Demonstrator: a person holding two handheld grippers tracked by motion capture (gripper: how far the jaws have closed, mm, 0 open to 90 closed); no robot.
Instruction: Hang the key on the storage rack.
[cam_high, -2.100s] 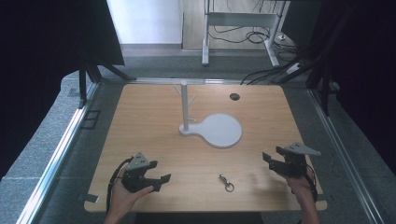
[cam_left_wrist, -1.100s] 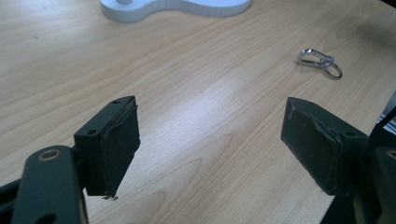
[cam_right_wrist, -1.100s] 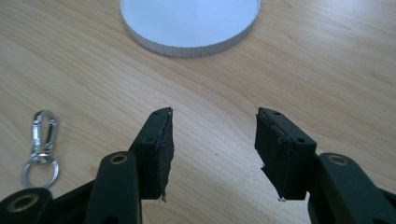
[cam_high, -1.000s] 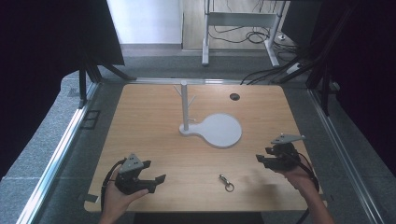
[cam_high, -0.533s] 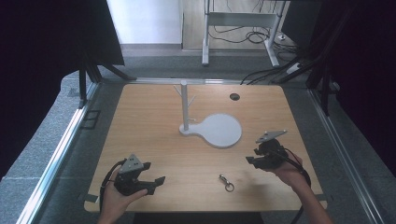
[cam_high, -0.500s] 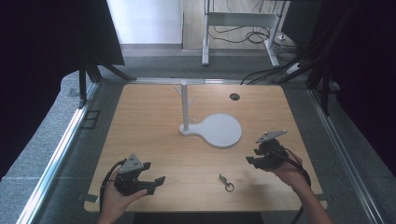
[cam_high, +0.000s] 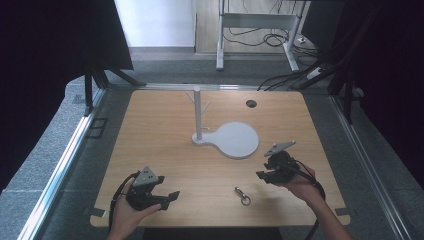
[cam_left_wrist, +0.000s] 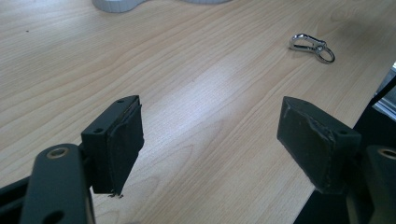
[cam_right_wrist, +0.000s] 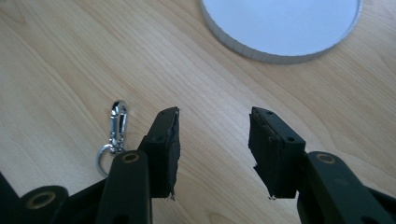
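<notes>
the right gripper (cam_high: 261, 175) has come in from the surface's (cam_high: 165, 150) edge toward the key clip (cam_high: 242, 194), its jaws narrowing but apart and empty. likely a reach to pick it up. the clip lies flat, just left of those jaws. the left gripper (cam_high: 171, 198) waits, jaws wide apart.

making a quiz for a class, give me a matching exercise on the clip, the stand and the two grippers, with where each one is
Things:
1. clip
2. stand
3. left gripper
4. right gripper

Places or states:
a. middle of the table, peg post upright on a white base
b. front left, jaws wide open, nothing between them
c. flat on the wood near the front edge, untouched
d. right of the clip, jaws partly open and empty

Pairs: 1-c, 2-a, 3-b, 4-d
</notes>
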